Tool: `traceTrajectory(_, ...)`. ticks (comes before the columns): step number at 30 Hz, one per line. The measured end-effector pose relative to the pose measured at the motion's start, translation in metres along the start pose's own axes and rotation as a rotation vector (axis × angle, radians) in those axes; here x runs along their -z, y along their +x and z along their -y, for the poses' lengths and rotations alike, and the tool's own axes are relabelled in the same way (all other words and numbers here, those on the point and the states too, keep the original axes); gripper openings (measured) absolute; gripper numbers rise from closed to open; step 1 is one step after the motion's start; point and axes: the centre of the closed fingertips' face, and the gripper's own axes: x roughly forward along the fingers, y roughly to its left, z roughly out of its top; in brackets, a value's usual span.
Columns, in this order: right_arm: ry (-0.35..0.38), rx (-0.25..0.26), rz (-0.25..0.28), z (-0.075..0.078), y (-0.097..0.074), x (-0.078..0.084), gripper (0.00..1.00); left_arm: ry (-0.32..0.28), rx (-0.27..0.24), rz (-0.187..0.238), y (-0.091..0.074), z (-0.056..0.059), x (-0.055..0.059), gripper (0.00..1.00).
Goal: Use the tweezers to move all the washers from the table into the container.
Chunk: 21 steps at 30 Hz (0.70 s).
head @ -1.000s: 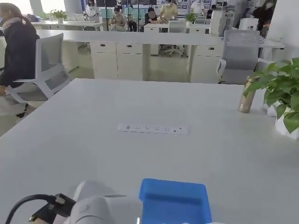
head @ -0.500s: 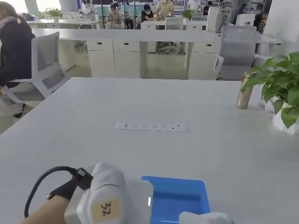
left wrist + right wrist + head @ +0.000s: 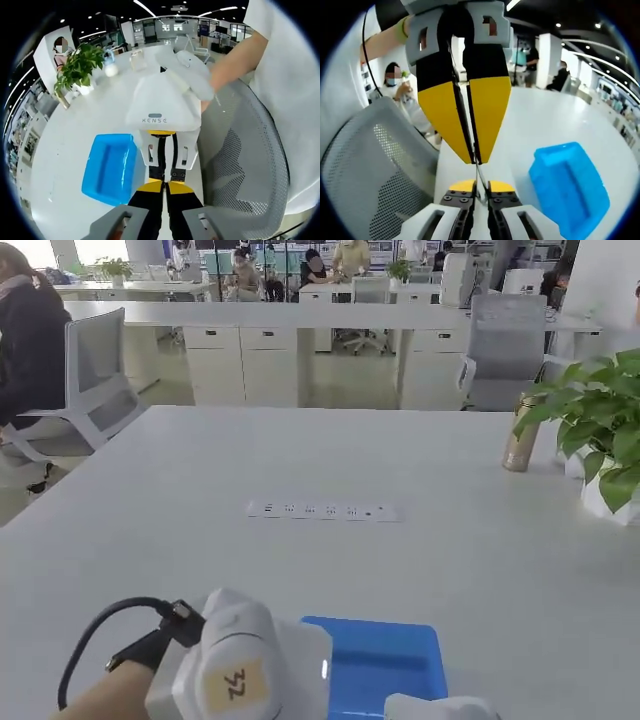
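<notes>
Progress check: basically at the starting line, I'd say. The big white table (image 3: 400, 460) had the blue container (image 3: 385, 665) sitting near its front edge. What I could see of the container's inside looked bare, so my guess was no washers had gone in yet and the whole job was still left. I couldn't make out where the washers were lying either.

Pose-wise, both grippers were held low at the near edge of the table, just beside the container and pointed at each other, jaw tips almost touching. The left gripper (image 3: 476, 161) had its jaws nearly closed, clamped on the thin metal tweezers (image 3: 463, 100) running down between its yellow pads. The right gripper (image 3: 481, 185) was closed down just as narrow, with the tweezers' far end between its jaws. It looked pinched there too, though that bit was tiny.
</notes>
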Motion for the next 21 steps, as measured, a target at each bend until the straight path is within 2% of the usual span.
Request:
traceTrajectory(2,0.035,0.007,0.004,0.002,0.0,0.001,0.04,-0.025,-0.029,0.039,0.0,-0.002,-0.002,0.0)
traceTrajectory(3,0.05,0.011,0.008,0.002,0.0,0.001,0.04,-0.065,-0.062,0.077,-0.001,-0.004,-0.003,0.0)
traceTrajectory(6,0.065,0.026,0.01,0.004,-0.001,0.002,0.03,-0.149,-0.093,0.167,-0.007,-0.004,-0.008,0.03)
traceTrajectory(7,0.068,0.027,0.01,0.003,-0.001,0.002,0.03,-0.188,-0.118,0.205,-0.011,-0.007,-0.008,0.05)
traceTrajectory(9,0.068,0.03,0.007,0.003,-0.002,0.001,0.03,-0.261,-0.136,0.261,-0.016,-0.007,-0.008,0.08)
traceTrajectory(12,0.076,0.03,0.005,0.004,-0.001,0.001,0.03,-0.354,-0.18,0.301,-0.022,-0.007,-0.001,0.19)
traceTrajectory(14,0.1,0.029,0.005,0.006,-0.001,0.001,0.03,-0.391,-0.227,0.314,-0.025,-0.008,0.004,0.28)
traceTrajectory(15,0.138,0.026,0.007,0.006,-0.001,0.001,0.03,-0.411,-0.248,0.328,-0.026,-0.007,0.005,0.32)
traceTrajectory(18,0.215,0.031,0.018,0.01,-0.003,0.001,0.03,-0.508,-0.308,0.42,-0.031,0.002,0.004,0.43)
traceTrajectory(19,0.227,0.032,0.02,0.012,-0.004,0.0,0.03,-0.521,-0.32,0.433,-0.032,0.005,0.005,0.46)
traceTrajectory(21,0.247,0.034,0.029,0.012,-0.007,-0.003,0.03,-0.554,-0.375,0.457,-0.033,0.008,0.007,0.54)
